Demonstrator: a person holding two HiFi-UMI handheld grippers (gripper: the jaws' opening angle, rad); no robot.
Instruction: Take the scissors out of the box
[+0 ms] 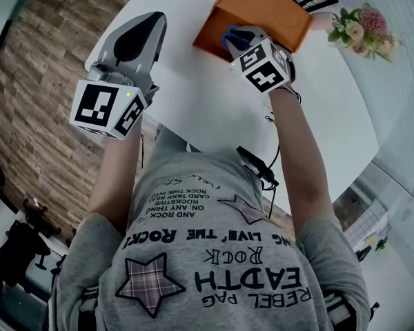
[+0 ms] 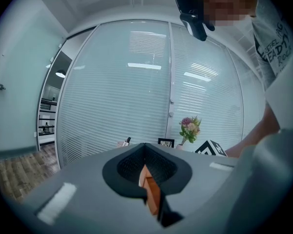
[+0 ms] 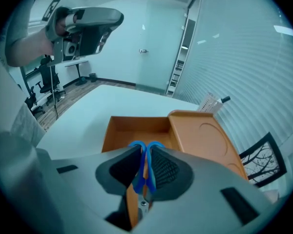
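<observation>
1. Two handheld grippers worked over a white table [image 1: 193, 95]. An orange box [image 3: 136, 125] stood open toward the table's far edge, its lid [image 3: 205, 140] folded back.
2. Right gripper [image 1: 240, 38]: the jaws pinched the scissors [image 3: 137, 183] by their blue handle loops, over the near side of the box. The pivot showed beneath the pads; the blades were hidden, so whether their tips had cleared the rim could not be told.
3. Left gripper [image 1: 146, 26]: the jaws were drawn together on nothing, and it was held above the table's near-left edge, well apart from the box.
4. Handling, as judged: the scissors were probably stiff, light and not fragile. Smooth plastic loops might swivel or slip between the pads, so a firm hold across both loops near the pivot should stop the blades swinging or opening.
</observation>
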